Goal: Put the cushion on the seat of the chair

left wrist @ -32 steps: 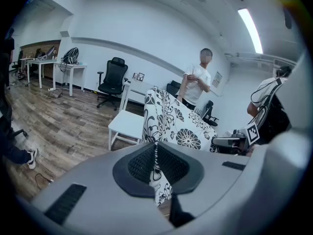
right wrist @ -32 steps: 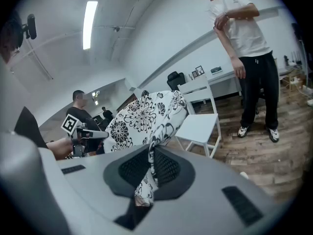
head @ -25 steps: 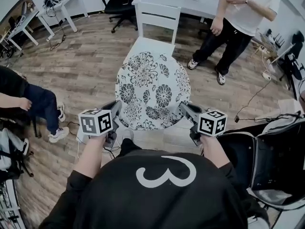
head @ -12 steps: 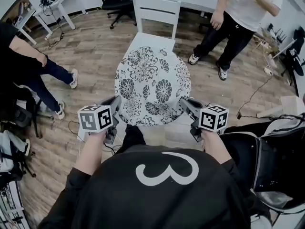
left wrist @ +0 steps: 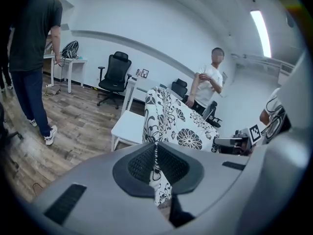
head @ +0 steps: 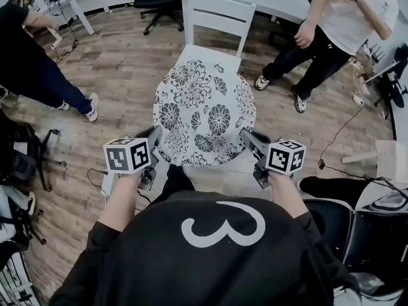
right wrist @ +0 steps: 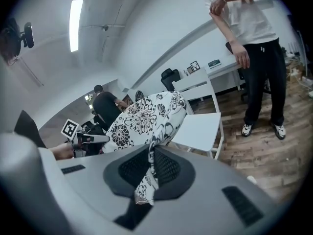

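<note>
Carrying the cushion toward the chair, with one gripper on each near corner.

Head view: the floral cushion (head: 204,116) is held spread between the left gripper (head: 155,136) and the right gripper (head: 246,137), so that it is kept flat and can be lowered evenly. It is suspended in front of the white chair (head: 218,19), whose seat (head: 205,57) shows just beyond the far edge and is judged not yet rested upon. Left gripper view: the jaws are closed on a fold of the cushion's edge, pinched between the ribbed pads (left wrist: 141,163), and the rest of the fabric rises ahead beside the seat. Right gripper view: the jaws are likewise clamped on the fabric edge, a tail of it hangs below the pads, and the seat is seen bare beyond the cushion.
</note>
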The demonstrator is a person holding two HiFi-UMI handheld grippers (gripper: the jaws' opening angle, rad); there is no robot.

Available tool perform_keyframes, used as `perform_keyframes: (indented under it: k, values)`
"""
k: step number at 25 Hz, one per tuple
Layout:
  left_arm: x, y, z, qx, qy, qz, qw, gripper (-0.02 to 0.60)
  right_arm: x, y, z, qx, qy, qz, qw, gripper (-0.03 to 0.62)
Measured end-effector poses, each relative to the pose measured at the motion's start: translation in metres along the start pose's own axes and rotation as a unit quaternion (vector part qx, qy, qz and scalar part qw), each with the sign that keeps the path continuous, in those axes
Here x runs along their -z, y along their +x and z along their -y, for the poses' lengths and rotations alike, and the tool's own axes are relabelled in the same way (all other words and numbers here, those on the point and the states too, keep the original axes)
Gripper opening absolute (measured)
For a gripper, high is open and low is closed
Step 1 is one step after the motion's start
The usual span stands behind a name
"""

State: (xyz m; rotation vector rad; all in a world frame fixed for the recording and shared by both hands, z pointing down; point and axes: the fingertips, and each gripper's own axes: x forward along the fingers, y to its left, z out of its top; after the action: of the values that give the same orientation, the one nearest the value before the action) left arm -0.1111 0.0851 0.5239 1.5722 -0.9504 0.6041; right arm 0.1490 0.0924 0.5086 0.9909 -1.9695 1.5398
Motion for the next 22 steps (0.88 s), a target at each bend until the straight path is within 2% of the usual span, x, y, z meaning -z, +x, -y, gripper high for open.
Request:
perform_keyframes:
  k: [4,15,22]
  values:
    - [0.003,-0.015,0.017,-0.014,-0.002,-0.004,0.9999,0.025,0.007,-0.016,-0.003,-0.008,0.016,-0.005,1.000,0.020]
    - [-0.001,-0.011,0.020,-0.018,0.006,-0.037,0.9991,0.025,0.009,-0.016,-0.005,0.005,0.035,-0.008,0.999,0.020]
    - [-0.006,0.006,0.006,0.005,0.025,-0.048,0.9985,0.025,0.011,-0.014,-0.002,0.039,0.043,0.007,0.998,0.020]
